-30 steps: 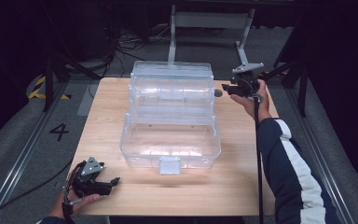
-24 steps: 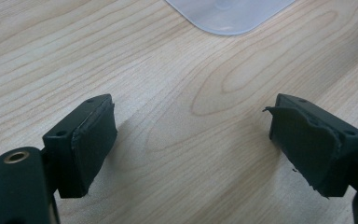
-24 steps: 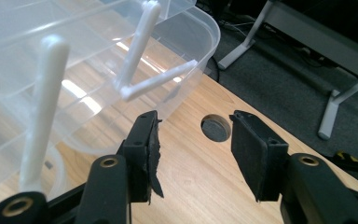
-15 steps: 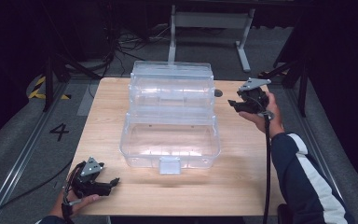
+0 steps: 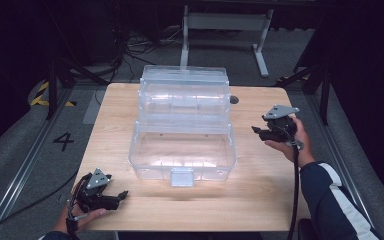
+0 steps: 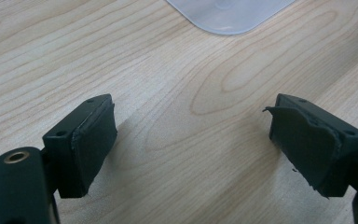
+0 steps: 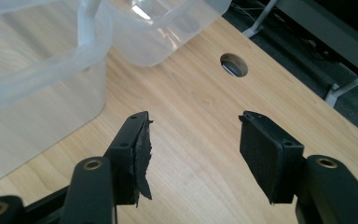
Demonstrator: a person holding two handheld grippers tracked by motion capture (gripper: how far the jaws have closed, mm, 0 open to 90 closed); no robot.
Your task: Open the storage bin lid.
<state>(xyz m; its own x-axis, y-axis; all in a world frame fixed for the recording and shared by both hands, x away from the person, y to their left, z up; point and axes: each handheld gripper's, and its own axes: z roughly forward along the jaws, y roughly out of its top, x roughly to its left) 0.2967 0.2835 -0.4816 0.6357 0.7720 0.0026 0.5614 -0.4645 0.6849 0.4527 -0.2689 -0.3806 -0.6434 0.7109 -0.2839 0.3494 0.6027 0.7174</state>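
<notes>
A clear plastic box point(image 5: 182, 130) stands in the middle of the wooden table point(image 5: 115, 105), its lid swung up at the back. My right gripper point(image 5: 257, 133) hovers right of the box, pointing left at it; its jaws have just been opening, and nothing is between them. In the right gripper view the box wall point(image 7: 42, 70) is at the upper left, apart from the open right gripper point(image 7: 193, 149). My left gripper point(image 5: 122, 196) rests at the table's front left corner, open and empty. A corner of the box point(image 6: 228, 14) lies ahead of the left gripper point(image 6: 191, 140).
A round cable hole point(image 5: 234, 99) point(image 7: 233, 65) is in the table behind the box's right side. A latch tab point(image 5: 182, 176) juts from the box's front. Metal stand legs point(image 5: 225, 25) rise behind the table. Cables trail on the floor at the left.
My right hand has moved from the box's back right corner toward the front and down, and its jaws stand wider. The left hand has not moved.
</notes>
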